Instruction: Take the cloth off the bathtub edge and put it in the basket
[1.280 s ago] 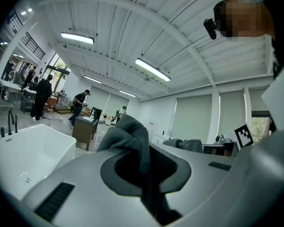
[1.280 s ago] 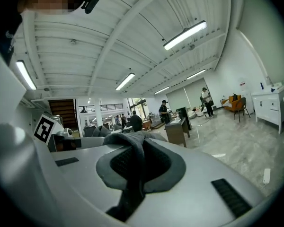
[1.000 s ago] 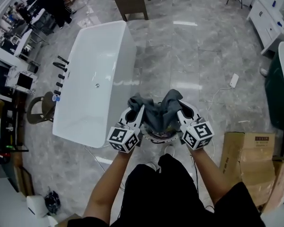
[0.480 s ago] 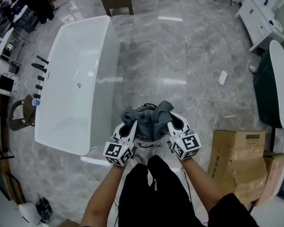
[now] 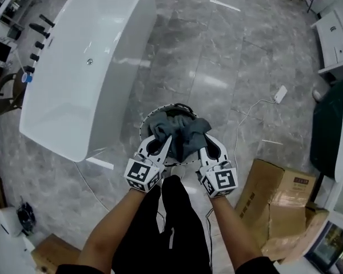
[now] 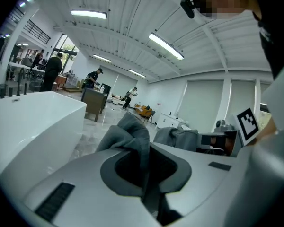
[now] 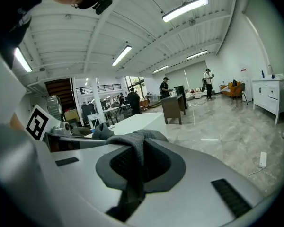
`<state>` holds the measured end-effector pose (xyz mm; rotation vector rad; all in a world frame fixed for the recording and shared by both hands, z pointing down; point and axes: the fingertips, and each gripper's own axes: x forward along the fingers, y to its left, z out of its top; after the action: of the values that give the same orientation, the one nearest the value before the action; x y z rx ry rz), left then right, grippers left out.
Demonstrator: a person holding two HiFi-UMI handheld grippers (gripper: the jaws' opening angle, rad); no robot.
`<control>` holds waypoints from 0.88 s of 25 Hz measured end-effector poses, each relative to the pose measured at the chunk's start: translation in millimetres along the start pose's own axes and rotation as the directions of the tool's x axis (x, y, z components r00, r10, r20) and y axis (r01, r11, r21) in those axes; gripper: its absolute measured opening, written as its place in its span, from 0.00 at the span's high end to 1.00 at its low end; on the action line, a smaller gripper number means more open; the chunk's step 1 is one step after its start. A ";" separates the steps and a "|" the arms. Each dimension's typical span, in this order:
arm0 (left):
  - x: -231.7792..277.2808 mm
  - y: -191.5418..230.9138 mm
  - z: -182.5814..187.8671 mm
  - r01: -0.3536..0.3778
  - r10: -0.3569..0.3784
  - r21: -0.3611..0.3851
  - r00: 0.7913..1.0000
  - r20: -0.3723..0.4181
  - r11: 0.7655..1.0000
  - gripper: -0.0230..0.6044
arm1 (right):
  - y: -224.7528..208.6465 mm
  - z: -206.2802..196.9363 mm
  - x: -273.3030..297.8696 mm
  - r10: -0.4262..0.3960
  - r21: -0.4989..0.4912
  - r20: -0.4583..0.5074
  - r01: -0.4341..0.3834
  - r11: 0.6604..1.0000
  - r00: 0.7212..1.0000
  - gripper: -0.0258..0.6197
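Observation:
A grey cloth point(image 5: 180, 133) hangs bunched between my two grippers, directly over a round basket point(image 5: 144, 129) on the floor. My left gripper point(image 5: 160, 138) is shut on the cloth's left part, and the fabric point(image 6: 132, 136) runs down between its jaws. My right gripper point(image 5: 201, 138) is shut on the right part, with cloth point(image 7: 135, 148) pinched in its jaws. The white bathtub point(image 5: 86, 67) lies to the left of the basket, apart from the cloth. The cloth hides most of the basket's inside.
Black taps point(image 5: 37, 30) line the tub's far left side. Cardboard boxes point(image 5: 280, 201) stand at the right, and a white power strip with its cable point(image 5: 280, 94) lies on the grey marble floor. A white cabinet point(image 5: 337, 39) is at far right. People stand far off point(image 6: 52, 70).
Both grippers with the cloth have moved away from the bathtub and now hang over the basket, whose rim shows under the cloth. Both grips stay shut.

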<state>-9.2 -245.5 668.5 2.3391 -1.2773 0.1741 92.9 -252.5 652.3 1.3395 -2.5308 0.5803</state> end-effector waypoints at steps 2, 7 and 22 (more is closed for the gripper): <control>6.8 12.1 -21.9 -0.033 0.032 -0.041 0.999 -0.007 0.999 0.90 | 1.6 -23.7 8.2 0.020 -0.033 -0.011 -0.021 0.999 1.000 0.90; 31.5 29.2 -67.5 -0.054 0.054 0.003 0.998 -0.026 0.999 0.90 | -7.4 -74.4 32.0 -0.030 -0.053 -0.067 0.027 0.998 0.997 0.90; 81.0 72.0 -230.5 0.103 -0.107 -0.031 0.964 -0.244 0.994 0.90 | -31.9 -238.8 93.7 -0.062 -0.026 -0.305 0.057 0.998 0.950 0.90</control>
<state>2.1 -235.1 922.8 2.2790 -1.0283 0.4023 69.0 -233.0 909.0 1.2098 -2.2345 0.6939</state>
